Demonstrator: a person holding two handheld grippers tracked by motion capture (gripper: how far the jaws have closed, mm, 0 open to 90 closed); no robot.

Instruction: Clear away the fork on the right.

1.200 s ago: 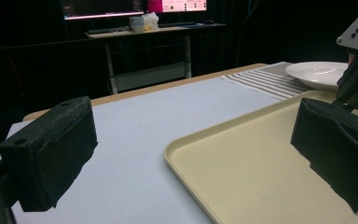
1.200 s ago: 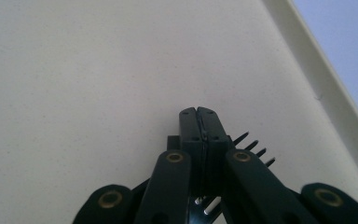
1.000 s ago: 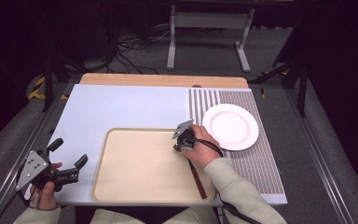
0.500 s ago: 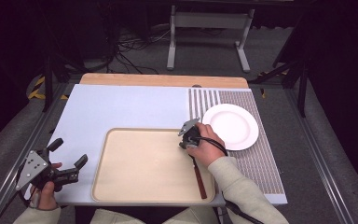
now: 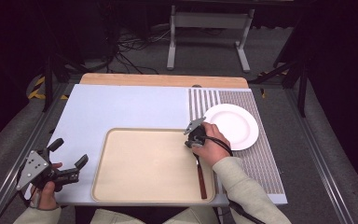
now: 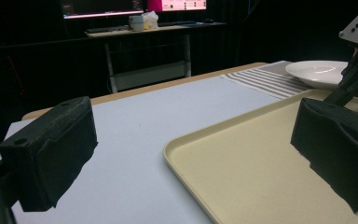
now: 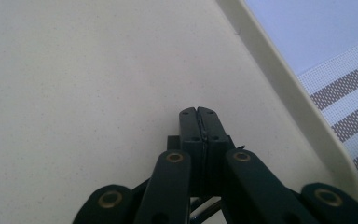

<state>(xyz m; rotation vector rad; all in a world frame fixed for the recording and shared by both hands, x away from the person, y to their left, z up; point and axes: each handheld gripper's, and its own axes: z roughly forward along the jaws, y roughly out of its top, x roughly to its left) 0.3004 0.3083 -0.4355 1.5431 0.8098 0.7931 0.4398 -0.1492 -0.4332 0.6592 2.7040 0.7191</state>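
I find my right tongs over the far right corner of the beige tray, jaws pressed flat together; in the right gripper view a thin sliver shows at their base, though I cannot tell whether they grip it. A piece of cutlery with a dark brown handle lies in the tray along its right side, its metal end reaching up under my right hand. The white plate sits just right of that hand on the striped mat. My left tongs hover wide open and empty at the near left of the counter.
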